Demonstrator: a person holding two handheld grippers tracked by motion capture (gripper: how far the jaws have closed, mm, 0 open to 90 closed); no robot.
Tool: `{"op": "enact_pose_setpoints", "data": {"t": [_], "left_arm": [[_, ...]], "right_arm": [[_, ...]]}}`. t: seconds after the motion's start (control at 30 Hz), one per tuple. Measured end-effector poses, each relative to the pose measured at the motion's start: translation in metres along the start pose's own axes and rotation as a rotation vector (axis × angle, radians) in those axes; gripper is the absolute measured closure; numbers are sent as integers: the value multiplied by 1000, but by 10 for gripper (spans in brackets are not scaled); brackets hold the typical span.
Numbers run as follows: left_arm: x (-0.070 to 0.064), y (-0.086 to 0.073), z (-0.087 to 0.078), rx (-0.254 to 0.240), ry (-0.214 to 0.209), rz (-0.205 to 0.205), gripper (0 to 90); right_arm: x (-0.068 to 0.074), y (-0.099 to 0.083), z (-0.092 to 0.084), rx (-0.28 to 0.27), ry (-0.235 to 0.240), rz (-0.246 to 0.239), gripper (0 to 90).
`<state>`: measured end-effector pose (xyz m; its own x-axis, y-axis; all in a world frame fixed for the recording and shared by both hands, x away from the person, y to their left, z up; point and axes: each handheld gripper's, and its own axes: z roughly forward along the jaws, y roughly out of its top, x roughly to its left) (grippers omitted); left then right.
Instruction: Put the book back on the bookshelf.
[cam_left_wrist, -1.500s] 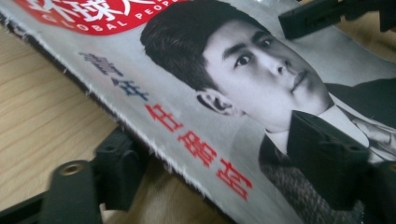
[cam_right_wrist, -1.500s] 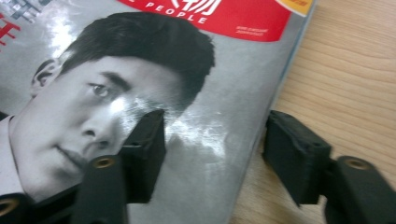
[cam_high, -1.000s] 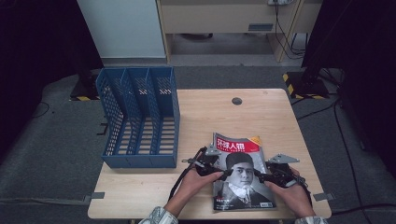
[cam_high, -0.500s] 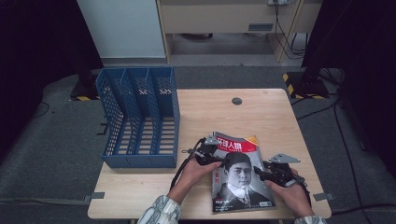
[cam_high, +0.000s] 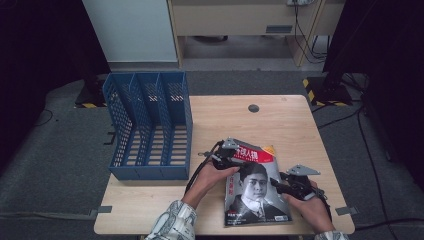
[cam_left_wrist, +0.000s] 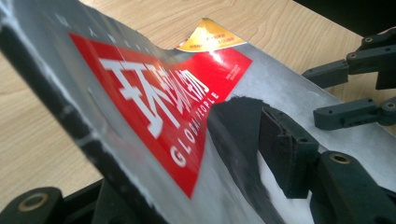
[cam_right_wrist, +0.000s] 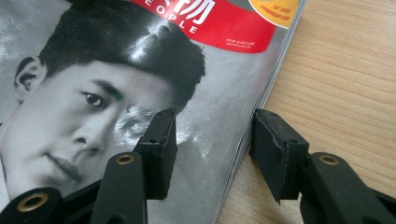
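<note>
A magazine (cam_high: 255, 192) with a red title band and a black-and-white portrait lies at the table's near right. My left gripper (cam_high: 231, 159) is at its far left corner. In the left gripper view (cam_left_wrist: 187, 177) the raised edge of the magazine (cam_left_wrist: 154, 93) runs between the jaws, one pad (cam_left_wrist: 285, 154) on the cover and the other jaw beneath; these jaws have just been closing. My right gripper (cam_high: 277, 184) stands over the right edge. In its view (cam_right_wrist: 217, 140) the jaws, which have just been closing, straddle the magazine's (cam_right_wrist: 93, 93) edge without pinching it.
A blue mesh file rack (cam_high: 150, 125) with three slots lies on its back at the table's left side. The wooden table (cam_high: 290, 125) has a small dark round cap (cam_high: 253, 108) near its far edge. Dark floor and cables surround it.
My left gripper has moved away from the person and to the right, onto the magazine's far left corner, and its jaws have narrowed around that edge, which now stands slightly raised. The right hand stays put.
</note>
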<state>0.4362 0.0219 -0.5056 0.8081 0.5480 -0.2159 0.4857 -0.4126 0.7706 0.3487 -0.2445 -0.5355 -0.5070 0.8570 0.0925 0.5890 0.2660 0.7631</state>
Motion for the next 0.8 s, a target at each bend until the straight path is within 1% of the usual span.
{"op": "enact_pose_setpoints", "data": {"t": [0.07, 0.1, 0.17, 0.3, 0.43, 0.5, 0.57, 0.63, 0.77, 0.8], "left_arm": [[1, 1, 1, -2, -4, 0, 476], [1, 2, 1, -6, -9, -12, 476], [2, 3, 3, -13, -19, -15, 475], [2, 6, 6, -2, -27, -1, 481], [1, 8, 8, 9, -21, 14, 503], [1, 8, 7, 17, -17, 21, 530], [-1, 8, 8, 17, -3, 10, 571], [-2, 9, 7, 22, 10, 8, 609], [-4, 11, 5, 9, 7, -2, 665], [-4, 11, 4, 7, 7, -12, 674]], "right_arm": [[1, 0, 1, -1, 2, -1, 511], [1, 0, 1, -5, 2, -3, 511], [2, 0, 1, -4, 7, -3, 511], [3, 0, 2, -6, 13, -13, 512], [3, 0, 2, -5, 14, -14, 514], [3, 0, 2, -6, 14, -15, 514], [3, 0, 2, -5, 15, -15, 513], [3, 0, 2, -6, 13, -16, 513], [3, 0, 2, -5, 12, -18, 512], [3, 0, 2, -6, 11, -20, 512]]}}
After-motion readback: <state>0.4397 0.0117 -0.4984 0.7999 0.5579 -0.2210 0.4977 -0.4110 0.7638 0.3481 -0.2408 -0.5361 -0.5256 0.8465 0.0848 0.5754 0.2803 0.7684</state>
